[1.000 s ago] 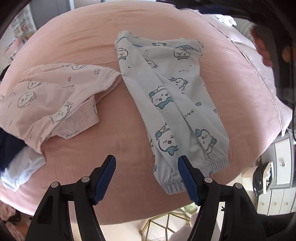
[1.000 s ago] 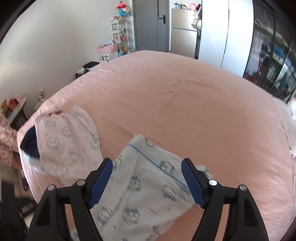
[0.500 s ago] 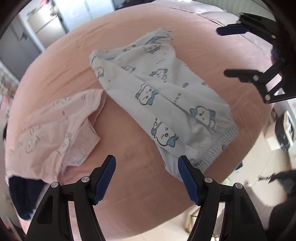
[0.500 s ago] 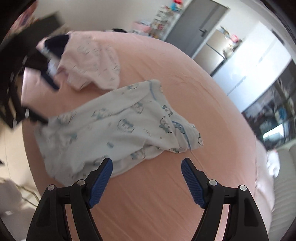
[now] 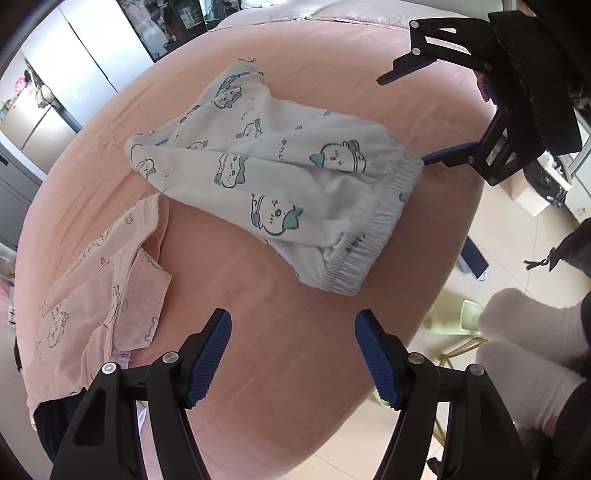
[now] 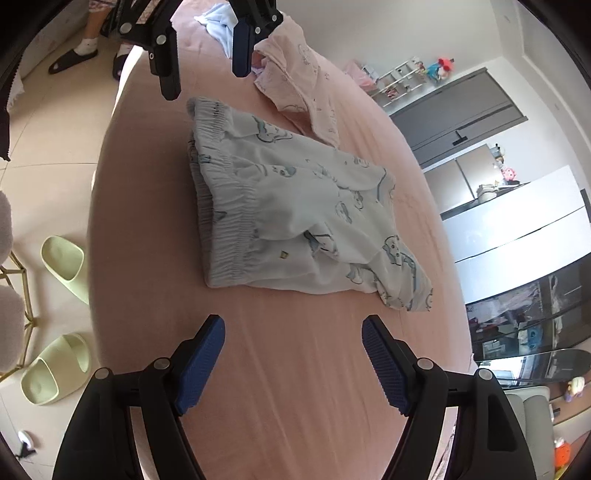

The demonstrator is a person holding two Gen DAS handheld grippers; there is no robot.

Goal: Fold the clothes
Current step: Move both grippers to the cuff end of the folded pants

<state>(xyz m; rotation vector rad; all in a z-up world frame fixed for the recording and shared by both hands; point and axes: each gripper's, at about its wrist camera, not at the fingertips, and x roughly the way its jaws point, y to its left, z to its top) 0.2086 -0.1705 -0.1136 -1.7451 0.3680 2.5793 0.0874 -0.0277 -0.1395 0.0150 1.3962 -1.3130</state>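
Observation:
Light blue pyjama trousers (image 5: 280, 173) with a cartoon print lie folded lengthwise on the pink bed (image 5: 288, 350); they also show in the right wrist view (image 6: 295, 218), elastic waistband toward the bed's edge. A pink printed pyjama top (image 5: 99, 288) lies crumpled to their left, and it shows far off in the right wrist view (image 6: 303, 74). My left gripper (image 5: 293, 354) is open and empty, hovering short of the waistband. My right gripper (image 6: 293, 365) is open and empty on the opposite side; it shows in the left wrist view (image 5: 410, 114) just beyond the waistband.
The bed's edge runs close to the waistband. Green slippers (image 6: 62, 266) and a gold-legged stool (image 6: 11, 295) stand on the tiled floor beside it. A dark garment (image 5: 55, 417) and a pale blue one (image 6: 221, 26) lie past the pink top. Wardrobes (image 6: 517, 229) line the far wall.
Both grippers have swung round to face each other across the trousers' waistband. The trousers lie more bunched, their length shorter than before. Both grippers stay open.

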